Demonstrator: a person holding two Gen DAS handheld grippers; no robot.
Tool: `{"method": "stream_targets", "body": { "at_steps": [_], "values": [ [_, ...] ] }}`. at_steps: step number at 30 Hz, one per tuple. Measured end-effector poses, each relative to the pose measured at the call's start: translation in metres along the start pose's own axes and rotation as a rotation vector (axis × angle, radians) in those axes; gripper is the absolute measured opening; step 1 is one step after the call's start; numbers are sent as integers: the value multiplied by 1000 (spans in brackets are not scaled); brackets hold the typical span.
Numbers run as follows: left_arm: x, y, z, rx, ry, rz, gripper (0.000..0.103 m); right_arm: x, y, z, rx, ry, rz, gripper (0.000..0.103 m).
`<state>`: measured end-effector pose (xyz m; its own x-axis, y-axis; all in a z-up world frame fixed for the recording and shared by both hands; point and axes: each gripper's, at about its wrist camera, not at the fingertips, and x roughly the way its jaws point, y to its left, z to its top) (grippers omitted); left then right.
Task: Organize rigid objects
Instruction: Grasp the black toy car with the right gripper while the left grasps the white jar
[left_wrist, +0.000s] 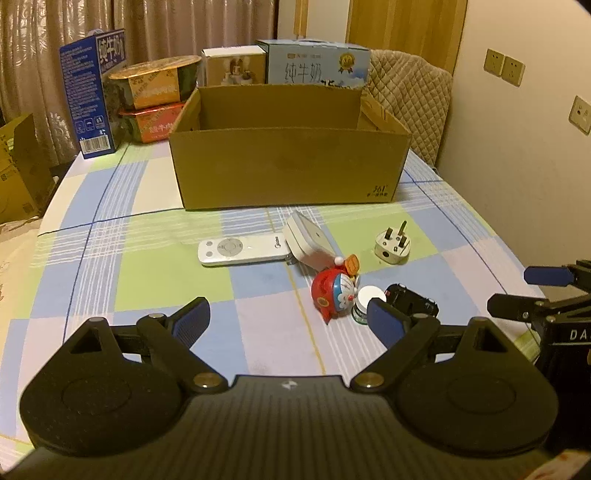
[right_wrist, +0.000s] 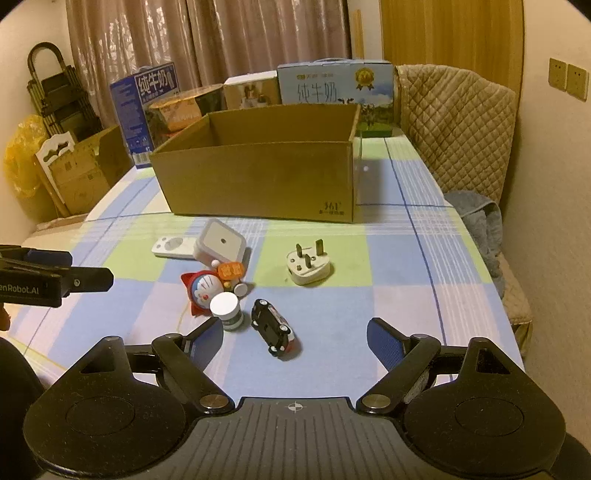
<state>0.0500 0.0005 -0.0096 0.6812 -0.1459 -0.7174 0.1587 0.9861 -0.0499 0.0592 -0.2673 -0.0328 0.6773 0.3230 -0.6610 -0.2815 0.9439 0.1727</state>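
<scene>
Lying on the checked table (right_wrist: 406, 258): one remote (left_wrist: 242, 250), one toy car (right_wrist: 274, 326), one cat toy (right_wrist: 207, 288), maybe two plugs. Both grippers, left gripper (left_wrist: 291, 314) and right gripper (right_wrist: 295, 338), wide open, holding nothing.

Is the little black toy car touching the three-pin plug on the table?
Apart. The right wrist view shows bare tablecloth between the toy car and the plug.

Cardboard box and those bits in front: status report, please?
Both hand-held grippers, left and right, open, holding nothing. Cardboard box shows nothing inside; toy car, plug, remote loose on the table. Nothing blocking.
</scene>
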Motion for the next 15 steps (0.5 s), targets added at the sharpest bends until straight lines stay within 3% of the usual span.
{"method": "stream_targets", "body": {
  "at_steps": [7, 15],
  "values": [
    [19, -1, -4, 2, 31, -14, 90, 19, -3, 0, -31, 29, 2, 82],
    [42, 1, -6, 5, 66, -16, 90, 52, -1, 2, -118, 76, 40, 61]
  ]
}}
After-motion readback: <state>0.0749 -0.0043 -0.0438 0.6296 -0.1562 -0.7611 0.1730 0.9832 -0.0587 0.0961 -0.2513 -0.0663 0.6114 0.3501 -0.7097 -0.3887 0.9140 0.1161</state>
